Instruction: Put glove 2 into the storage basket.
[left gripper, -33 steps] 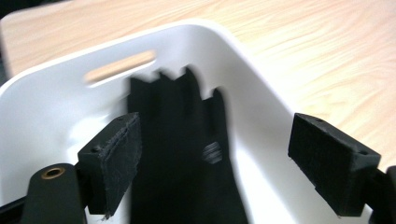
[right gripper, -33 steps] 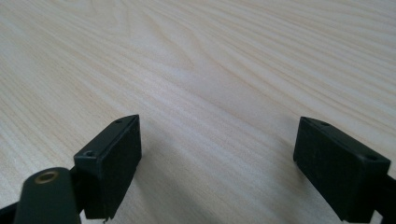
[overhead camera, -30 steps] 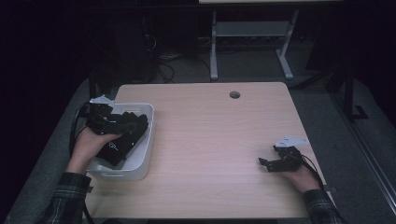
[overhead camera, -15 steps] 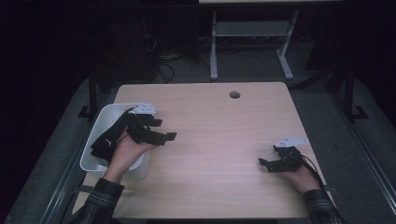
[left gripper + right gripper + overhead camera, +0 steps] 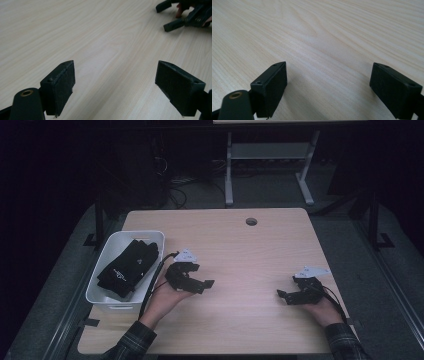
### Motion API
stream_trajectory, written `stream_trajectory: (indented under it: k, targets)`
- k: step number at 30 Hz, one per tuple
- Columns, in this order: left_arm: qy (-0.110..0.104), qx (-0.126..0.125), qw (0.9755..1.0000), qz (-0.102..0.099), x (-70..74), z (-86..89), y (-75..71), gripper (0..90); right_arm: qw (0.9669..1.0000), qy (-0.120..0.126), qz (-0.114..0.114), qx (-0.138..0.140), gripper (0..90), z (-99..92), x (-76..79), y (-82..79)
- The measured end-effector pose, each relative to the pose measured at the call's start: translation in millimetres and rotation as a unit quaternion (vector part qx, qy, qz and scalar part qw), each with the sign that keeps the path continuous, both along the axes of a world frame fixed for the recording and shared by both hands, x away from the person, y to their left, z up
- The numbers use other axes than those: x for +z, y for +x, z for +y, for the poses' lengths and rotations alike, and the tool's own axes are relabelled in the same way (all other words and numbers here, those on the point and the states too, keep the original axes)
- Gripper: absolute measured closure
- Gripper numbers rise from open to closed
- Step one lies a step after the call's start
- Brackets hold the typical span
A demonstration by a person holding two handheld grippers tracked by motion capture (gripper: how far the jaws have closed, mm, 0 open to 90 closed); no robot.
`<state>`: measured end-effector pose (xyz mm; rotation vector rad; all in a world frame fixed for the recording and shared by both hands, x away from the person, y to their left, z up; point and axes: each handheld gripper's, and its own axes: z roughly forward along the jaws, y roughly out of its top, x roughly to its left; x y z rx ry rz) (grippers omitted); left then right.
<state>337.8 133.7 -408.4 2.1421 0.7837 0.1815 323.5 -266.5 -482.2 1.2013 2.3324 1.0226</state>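
**Black gloves lie in the bin at the counter's left edge, behind the empty left claw**

High view: the black gloves (image 5: 129,268) lie in the white bin (image 5: 153,238) at the left edge of the counter (image 5: 240,250), their long axis running from the bin's near-left corner toward its far-right one. The left claw (image 5: 200,284) sits just right of the bin, pointing toward the counter's middle, so the gloves lie behind it and to its left. It is by far the nearer one; the right claw (image 5: 282,296) rests near the right edge, well apart from the bin. Any reach for the gloves would likely mean turning the left claw back over the bin's rim.

Left gripper view: the left claw (image 5: 115,85) is spread wide and released, with bare wood between its jaws; whether it touches the counter is hard to tell. The right claw (image 5: 172,17) shows far off.

Right gripper view: the right claw (image 5: 328,86) is likewise spread wide, holding nothing above plain wood.
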Motion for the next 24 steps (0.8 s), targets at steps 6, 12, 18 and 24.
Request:
stream_trajectory:
  k: [6, 12, 18, 24]
  targets:
    - [0.019, -0.011, 0.9997, -0.002, -20.7, -9.7, -3.0, 15.4, 1.0, 0.0, 0.0, 0.0, 14.2, 0.0, 0.0, 0.0]
    - [0.037, -0.019, 0.9991, 0.005, -41.8, -16.1, -3.7, 15.4, 1.0, 0.001, -0.001, 0.001, 14.3, 0.1, -0.1, 0.0]
    - [0.04, -0.031, 0.9987, 0.005, -58.8, -20.4, -5.2, 14.5, 1.0, 0.001, -0.001, 0.001, 14.3, 0.1, -0.1, -0.3]
    - [0.062, -0.041, 0.9965, -0.038, -70.0, -26.0, -10.1, 12.4, 1.0, 0.0, -0.001, 0.004, 14.3, 0.1, -0.1, -1.0]
